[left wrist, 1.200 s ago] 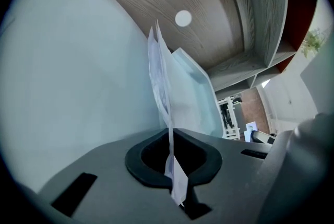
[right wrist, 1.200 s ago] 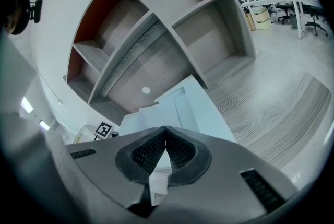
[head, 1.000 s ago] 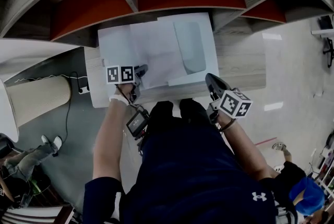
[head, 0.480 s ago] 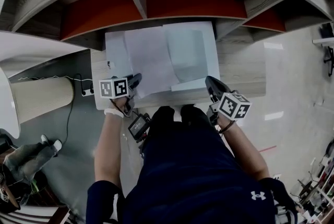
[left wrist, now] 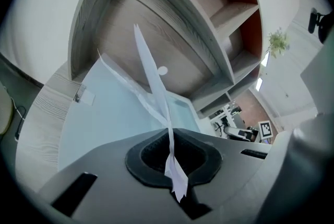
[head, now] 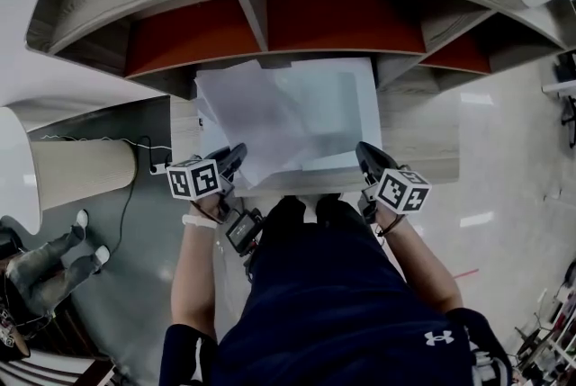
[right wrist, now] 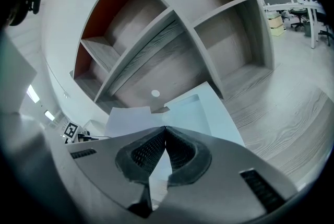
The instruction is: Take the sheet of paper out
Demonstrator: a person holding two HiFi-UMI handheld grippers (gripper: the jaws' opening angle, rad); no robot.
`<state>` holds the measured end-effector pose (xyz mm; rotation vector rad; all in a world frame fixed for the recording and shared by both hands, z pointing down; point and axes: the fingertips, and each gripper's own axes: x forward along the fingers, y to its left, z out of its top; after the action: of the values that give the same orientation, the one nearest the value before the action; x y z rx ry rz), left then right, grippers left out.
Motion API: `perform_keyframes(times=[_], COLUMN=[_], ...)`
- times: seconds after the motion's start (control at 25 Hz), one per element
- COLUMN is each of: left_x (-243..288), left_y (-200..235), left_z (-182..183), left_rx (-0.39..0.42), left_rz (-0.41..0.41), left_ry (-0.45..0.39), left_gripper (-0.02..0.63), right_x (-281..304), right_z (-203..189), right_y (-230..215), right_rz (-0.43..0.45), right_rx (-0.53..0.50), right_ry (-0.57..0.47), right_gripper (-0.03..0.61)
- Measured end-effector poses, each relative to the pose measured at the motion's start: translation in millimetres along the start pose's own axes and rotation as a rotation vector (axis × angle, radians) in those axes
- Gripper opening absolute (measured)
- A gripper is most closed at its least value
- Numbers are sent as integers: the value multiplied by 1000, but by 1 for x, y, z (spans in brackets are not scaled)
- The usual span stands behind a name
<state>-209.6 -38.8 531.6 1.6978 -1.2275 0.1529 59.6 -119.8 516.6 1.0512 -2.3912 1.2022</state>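
So far: the sheet of paper (head: 256, 119) is gripped and lifted, but its far part seems to lie in or on the folder (head: 337, 101). I judge it partly drawn out, not free.
Left hand-held gripper (head: 236, 156): jaws fully closed, pinching the sheet's near corner (left wrist: 154, 82). A small tab of paper pokes out behind the pads.
Right hand-held gripper (head: 365, 152): jaws closed tip to tip (right wrist: 165, 130), apparently on the folder's near edge at 5 o'clock, steadying it.
Sheet's place: it rises edge-on from the left jaws toward 12 o'clock and bows above the pale blue folder (left wrist: 104, 124) on the tabletop (head: 416, 119), in front of the shelf unit (head: 342, 20).
Left to do: draw the sheet back toward 6 o'clock until its far edge clears the folder, while the right side holds.
Change from a second ago: the sheet lay flat at the folder's 9 o'clock side. Now it is raised, creased and slanted across the folder, and the left gripper has come up. The right gripper has hardly shifted.
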Motion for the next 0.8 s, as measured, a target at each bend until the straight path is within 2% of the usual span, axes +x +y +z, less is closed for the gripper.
perform_keyframes(times=[0.28, 0.44, 0.68, 0.8], left_x=[-17, -27, -31, -32], left_y=[-38, -67, -117, -129], left_z=[12, 24, 32, 37], left_rx=[-133, -172, -136, -107], left_rz=[-82, -148, -281, -309], left_ry=[-136, -205, -252, -258], left_gripper=[18, 18, 18, 17], right_x=[-5, -12, -33, -44], right_z=[9, 24, 52, 65], right_y=[11, 25, 50, 59], right_rz=[11, 33, 72, 74], right_rx=[-12, -46, -129, -170], right_ry=[-13, -50, -126, -162], right_gripper=[14, 14, 14, 14])
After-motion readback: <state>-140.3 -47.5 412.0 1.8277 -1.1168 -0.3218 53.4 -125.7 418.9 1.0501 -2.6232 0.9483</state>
